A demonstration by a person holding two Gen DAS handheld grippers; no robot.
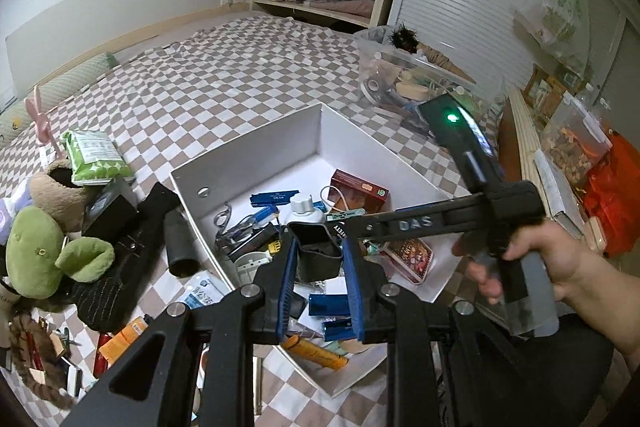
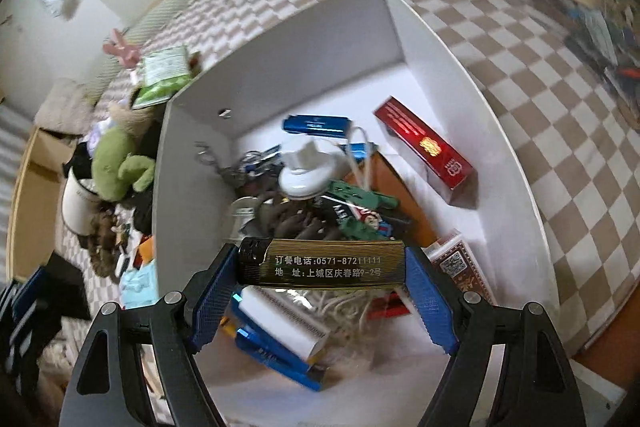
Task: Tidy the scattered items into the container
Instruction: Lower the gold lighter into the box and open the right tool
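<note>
A white open box (image 1: 256, 143) sits on the checkered bed and holds several small items. In the left wrist view my left gripper (image 1: 319, 251) is shut on a small black square box (image 1: 316, 253) and holds it above the white box. The right gripper's body (image 1: 460, 219) crosses that view from the right, held by a hand. In the right wrist view my right gripper (image 2: 320, 263) is shut on a gold and black lighter (image 2: 320, 263), held crosswise over the white box (image 2: 280, 59).
Left of the box lie a green plush toy (image 1: 36, 255), a green wipes pack (image 1: 94, 157), a black cylinder (image 1: 180, 245) and an orange tube (image 1: 124, 337). A clear plastic bin (image 1: 404, 79) stands at the back right. In the box are a red carton (image 2: 428, 151) and a white bottle (image 2: 304, 171).
</note>
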